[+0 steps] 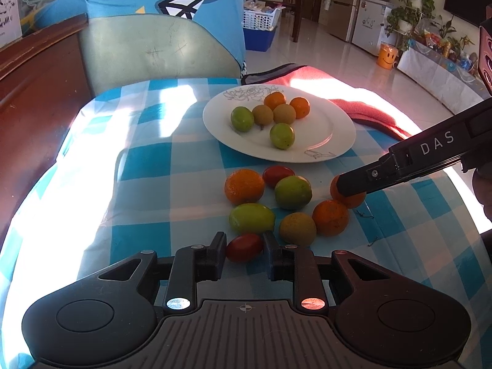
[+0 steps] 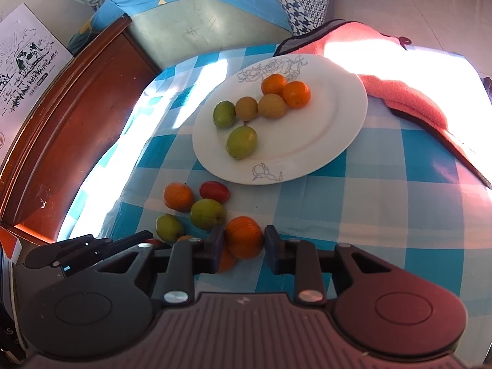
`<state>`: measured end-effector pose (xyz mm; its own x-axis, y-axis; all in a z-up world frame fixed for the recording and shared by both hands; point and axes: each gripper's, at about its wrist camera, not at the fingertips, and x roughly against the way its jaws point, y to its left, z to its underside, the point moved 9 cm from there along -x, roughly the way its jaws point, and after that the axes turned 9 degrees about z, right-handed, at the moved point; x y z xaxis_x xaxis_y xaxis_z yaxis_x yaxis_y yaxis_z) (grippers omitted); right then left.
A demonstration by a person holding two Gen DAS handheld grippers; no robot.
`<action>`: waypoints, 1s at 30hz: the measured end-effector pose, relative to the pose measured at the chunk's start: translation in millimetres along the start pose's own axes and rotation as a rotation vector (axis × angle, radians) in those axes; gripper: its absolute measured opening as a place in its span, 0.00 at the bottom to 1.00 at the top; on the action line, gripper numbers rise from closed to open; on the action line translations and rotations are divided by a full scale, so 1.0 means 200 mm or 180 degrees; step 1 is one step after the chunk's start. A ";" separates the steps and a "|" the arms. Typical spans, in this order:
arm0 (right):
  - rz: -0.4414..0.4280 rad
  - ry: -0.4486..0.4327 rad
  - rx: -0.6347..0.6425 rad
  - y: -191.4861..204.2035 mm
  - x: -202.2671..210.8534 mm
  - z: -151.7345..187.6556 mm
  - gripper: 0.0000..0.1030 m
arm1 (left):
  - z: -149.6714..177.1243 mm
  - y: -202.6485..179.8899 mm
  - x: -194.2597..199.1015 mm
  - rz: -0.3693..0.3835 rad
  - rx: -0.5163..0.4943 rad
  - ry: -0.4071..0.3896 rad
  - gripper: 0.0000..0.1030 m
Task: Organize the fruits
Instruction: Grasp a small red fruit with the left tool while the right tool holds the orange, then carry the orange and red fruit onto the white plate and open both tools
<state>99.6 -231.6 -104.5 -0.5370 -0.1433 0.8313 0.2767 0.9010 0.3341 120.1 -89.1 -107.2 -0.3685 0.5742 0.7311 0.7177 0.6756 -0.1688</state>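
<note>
In the left wrist view, the left gripper [image 1: 245, 247] is spread around a red tomato [image 1: 244, 247], its fingers not quite touching it; loose fruit lies at 12 o'clock, the white plate [image 1: 335, 123] beyond.

In the right wrist view, the right gripper [image 2: 244, 243] is spread around an orange [image 2: 244, 236]; the plate [image 2: 332, 129] with six fruits sits at 12 o'clock on the checked cloth [image 2: 384, 184].

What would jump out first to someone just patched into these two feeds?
Probably the white plate on the blue-checked tablecloth, holding six small fruits in green, tan and orange. Next, the loose fruit cluster in front of it: the left gripper has its jaws around a red fruit, the right gripper around an orange.
</note>
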 end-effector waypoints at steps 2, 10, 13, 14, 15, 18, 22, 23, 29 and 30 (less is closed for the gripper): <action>-0.0013 -0.0002 -0.0014 0.00 0.00 0.00 0.28 | -0.01 0.00 0.01 0.0003 0.0007 -0.0018 0.22; -0.0031 -0.0016 -0.0009 0.00 0.02 -0.01 0.28 | -0.05 -0.04 0.06 0.0062 0.0023 -0.0097 0.22; -0.0014 -0.0012 0.0018 0.01 0.01 -0.01 0.28 | -0.08 -0.06 0.07 0.0054 0.0027 -0.0153 0.22; -0.0008 -0.0017 0.0031 0.01 0.01 -0.01 0.28 | -0.09 -0.06 0.07 0.0055 0.0037 -0.0164 0.22; -0.0003 -0.0024 0.0039 0.01 0.02 -0.01 0.28 | -0.10 -0.06 0.07 0.0059 0.0054 -0.0178 0.22; 0.0004 -0.0038 0.0050 0.01 0.02 -0.01 0.28 | -0.13 -0.06 0.07 0.0037 0.0101 -0.0195 0.22; 0.0019 -0.0074 0.0081 0.02 0.02 -0.02 0.28 | -0.19 -0.06 0.07 0.0014 0.0177 -0.0272 0.22; 0.0022 -0.0092 0.0091 0.02 0.03 -0.03 0.28 | -0.20 -0.06 0.07 0.0010 0.0192 -0.0297 0.22; -0.0002 -0.0236 0.0075 0.03 0.08 -0.11 0.28 | -0.32 -0.05 0.09 -0.0018 0.0311 -0.0456 0.22; -0.0007 -0.0259 0.0063 0.02 0.09 -0.12 0.28 | -0.34 -0.05 0.10 -0.0029 0.0313 -0.0480 0.22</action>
<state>110.2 -239.7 -77.0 -0.6009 -0.1122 0.7914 0.2601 0.9088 0.3263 146.1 -116.7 -46.4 -0.4643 0.6257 0.6268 0.6554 0.7188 -0.2320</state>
